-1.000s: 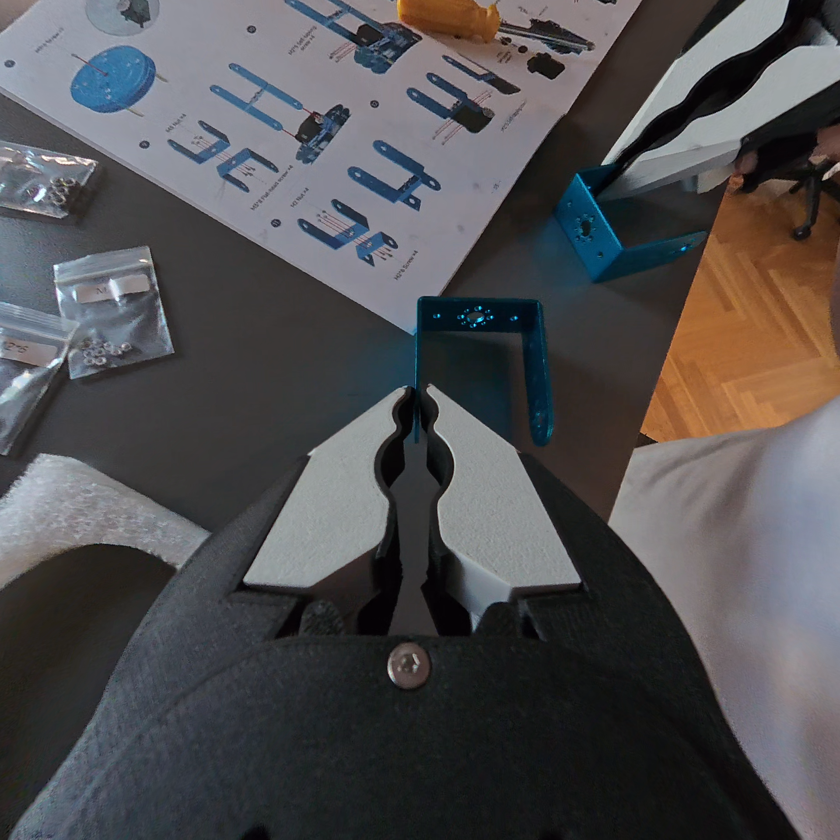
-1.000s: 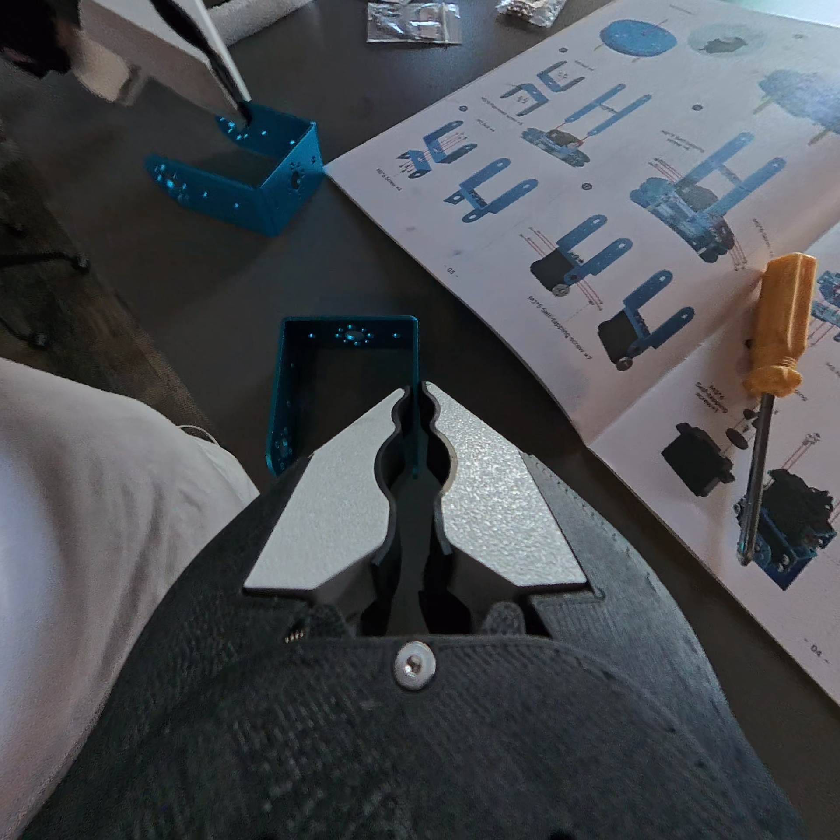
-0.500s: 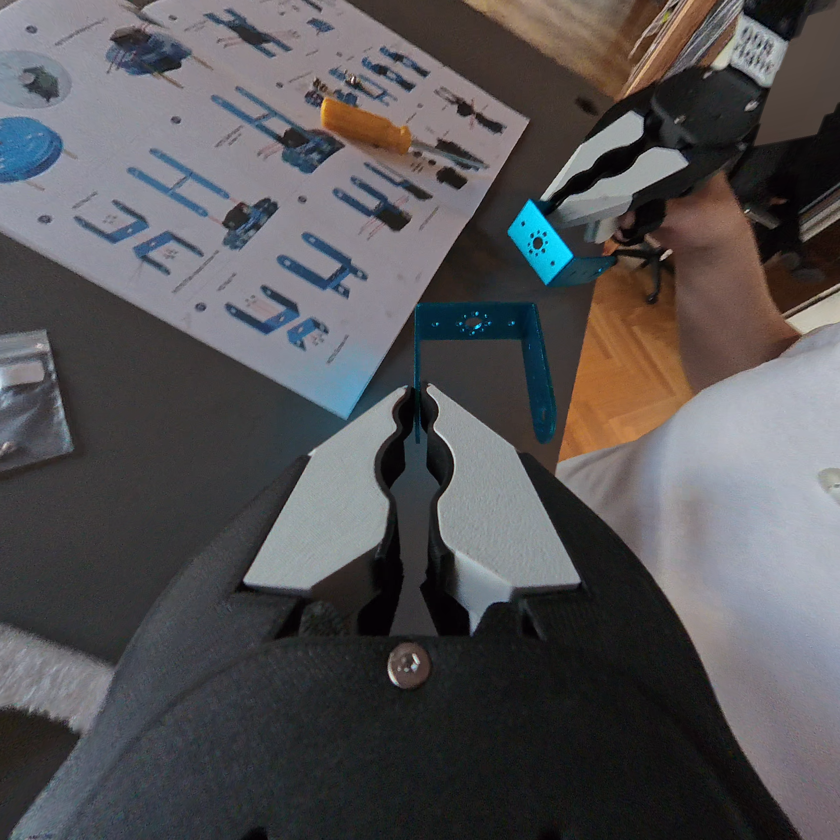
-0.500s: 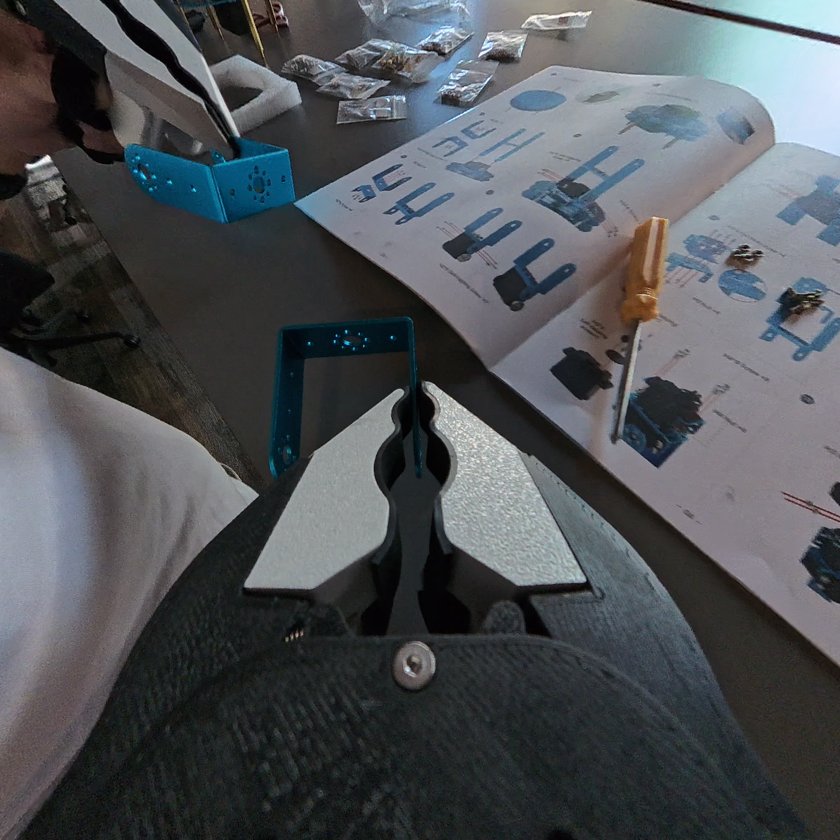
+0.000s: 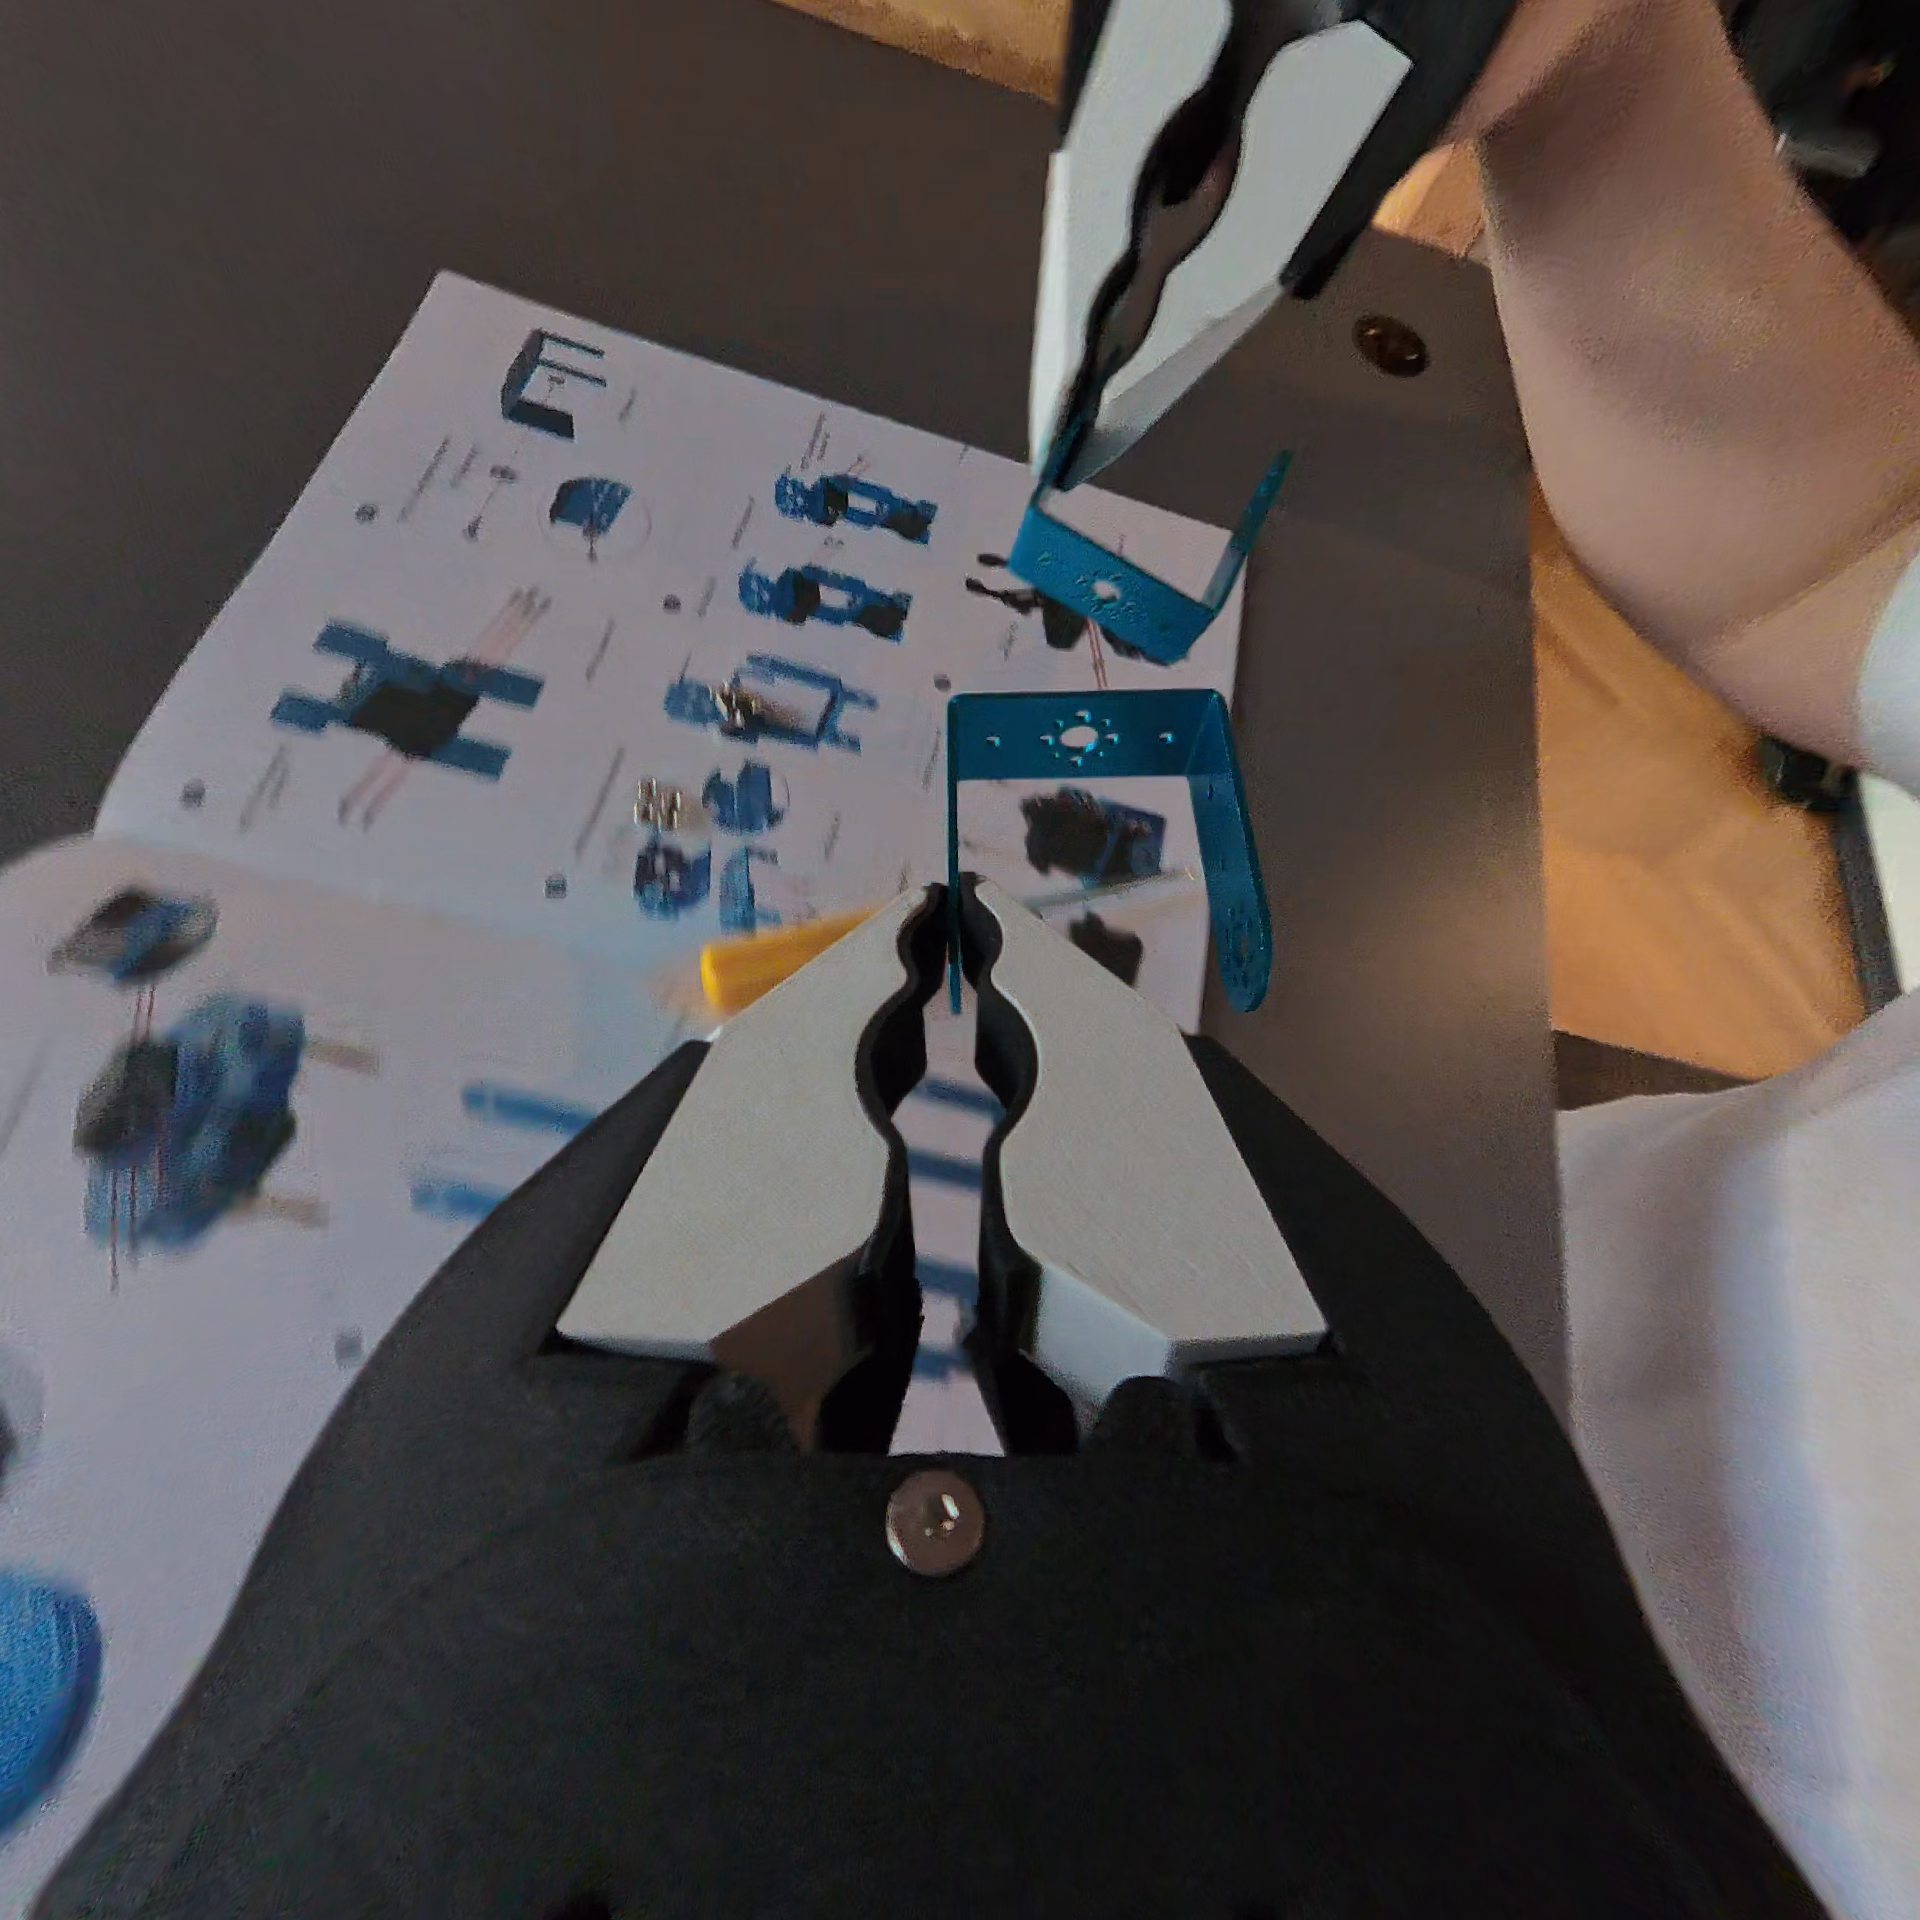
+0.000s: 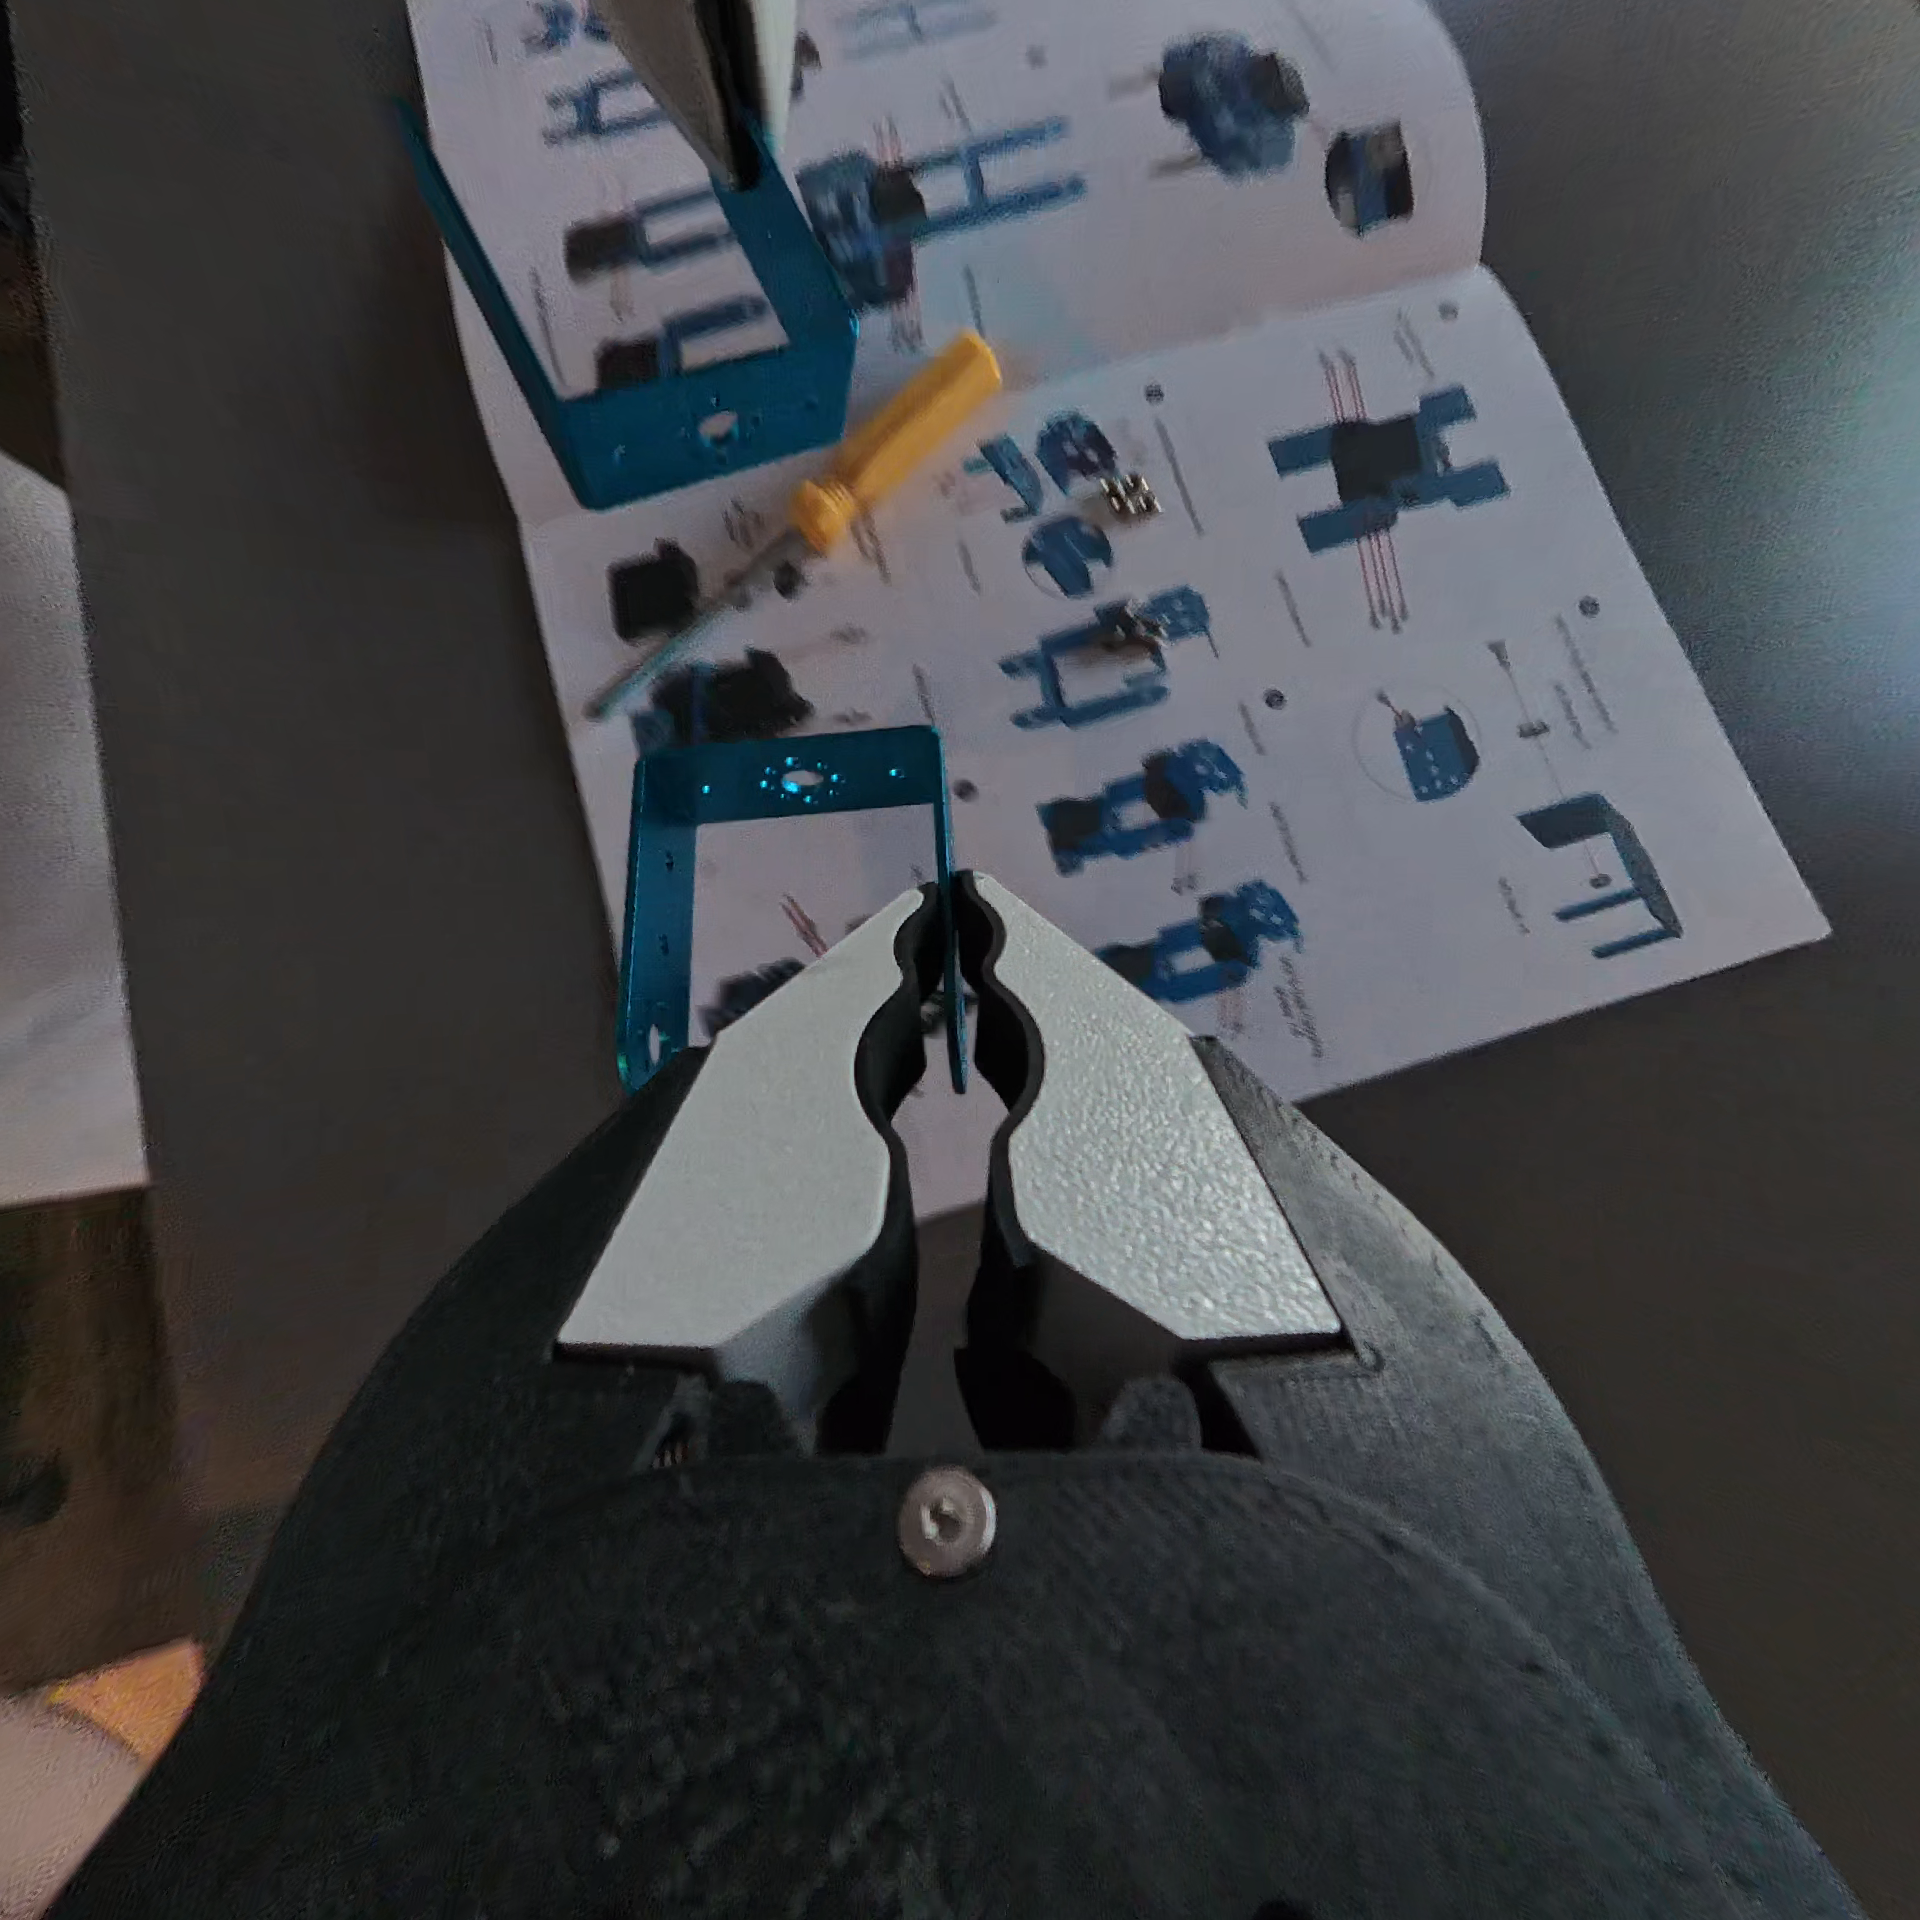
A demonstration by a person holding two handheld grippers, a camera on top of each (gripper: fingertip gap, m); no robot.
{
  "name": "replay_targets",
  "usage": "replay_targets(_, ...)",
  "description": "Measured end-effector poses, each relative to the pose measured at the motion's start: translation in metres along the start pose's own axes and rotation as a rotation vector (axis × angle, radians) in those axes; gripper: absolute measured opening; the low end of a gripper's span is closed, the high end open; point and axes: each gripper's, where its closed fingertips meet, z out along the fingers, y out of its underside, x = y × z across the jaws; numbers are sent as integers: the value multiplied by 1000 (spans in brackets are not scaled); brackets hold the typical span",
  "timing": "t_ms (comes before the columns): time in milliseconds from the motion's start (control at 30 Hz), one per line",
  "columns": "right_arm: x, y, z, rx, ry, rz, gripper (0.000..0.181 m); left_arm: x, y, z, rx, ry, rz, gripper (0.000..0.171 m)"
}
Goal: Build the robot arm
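The dark grey counter [image 6: 1558, 1195] carries the largest thing, an open assembly booklet [image 6: 1382, 665] of white pages printed with blue and black part diagrams and small captions; motion blur leaves the writing unreadable in both views. No brand mark shows on anything.

In the left wrist view the left gripper [image 5: 954, 896] has its fingers clenched on one side arm of a blue U-shaped metal bracket [image 5: 1091, 740], held above the booklet at 12 o'clock from the fingertips. The bracket is anodised blue, with a large centre hole ringed by small holes in its cross plate and a row of holes down its free arm. At 1 o'clock, just beyond it and apart from it, hangs the second blue U-bracket [image 5: 1117, 597] of the same make, pinched by one arm in the right gripper [image 5: 1070, 473], which comes down from the top edge with a person's forearm [image 5: 1662, 416] behind.

In the right wrist view that bracket sits at 12 o'clock from the fingers, which are closed on its right arm. At 11 o'clock a yellow-handled screwdriver [image 6: 894, 436] lies on the booklet. Small metal nuts [image 6: 1127, 494] rest on the page at 1 o'clock.
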Motion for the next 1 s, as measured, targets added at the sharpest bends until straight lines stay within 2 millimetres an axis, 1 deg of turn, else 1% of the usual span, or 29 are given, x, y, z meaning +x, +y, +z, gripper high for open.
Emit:
replay_targets(100,22,17,6,1,-115,20,1,-18,-13,38,-68,-37,48,0)
replay_targets(133,24,21,9,11,-157,40,1,-22,-16,48,-80,-37,60,0)
replay_targets(200,31,29,16,18,-175,45,1,-26,-19,63,-94,-34,79,0)
replay_targets(267,35,36,19,9,-141,-2,1,-26,-20,74,-92,-27,111,0)
replay_targets(333,35,34,18,41,-115,-65,1,-26,-17,82,-103,-31,148,0)
replay_targets(400,34,31,18,67,-106,-107,1,-26,-13,88,-114,-36,181,0)
replay_targets(567,32,29,26,61,-118,-130,1,-20,-12,92,-105,6,193,0)
replay_targets(700,29,29,26,64,-117,-150,1,-25,-11,93,-84,-5,169,0)
replay_targets(1000,30,27,28,72,-121,-153,2,-24,-9,95,-58,23,161,0)
